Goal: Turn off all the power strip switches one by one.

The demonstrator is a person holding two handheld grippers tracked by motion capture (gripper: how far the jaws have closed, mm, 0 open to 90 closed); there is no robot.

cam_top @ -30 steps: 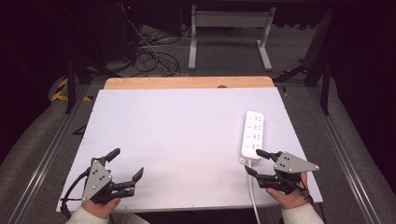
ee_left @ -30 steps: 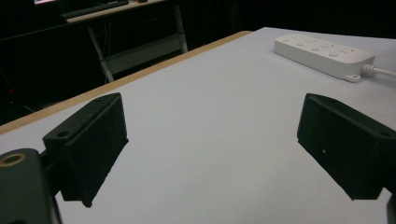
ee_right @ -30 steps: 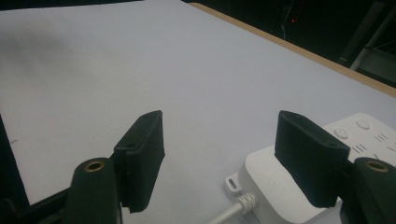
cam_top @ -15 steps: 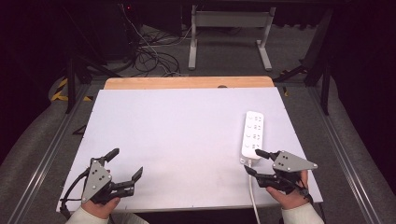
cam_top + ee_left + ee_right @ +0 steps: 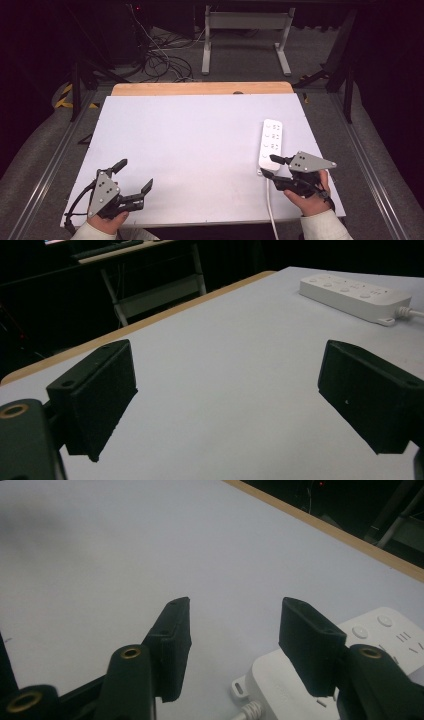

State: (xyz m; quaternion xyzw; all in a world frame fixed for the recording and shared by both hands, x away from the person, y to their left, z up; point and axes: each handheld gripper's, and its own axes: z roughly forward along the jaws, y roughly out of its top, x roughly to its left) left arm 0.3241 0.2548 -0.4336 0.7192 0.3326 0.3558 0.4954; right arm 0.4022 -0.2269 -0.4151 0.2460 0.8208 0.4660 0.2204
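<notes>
White worktop, wooden strip along its far edge; dark floor with cables beyond.

Item: white power strip, lying flat near the right edge, its cord trailing off the near edge.

Right tool: at the strip's near end, jaws about half apart and just been closing, nothing pinched yet. You should straddle the end squarely, clear of the cord outlet, before clenching.

Left tool: released, jaws wide, resting at the near left corner, well apart from the strip.

Room: broad bare surface to the left and centre; little margin on the right, so draw the strip inward.
</notes>
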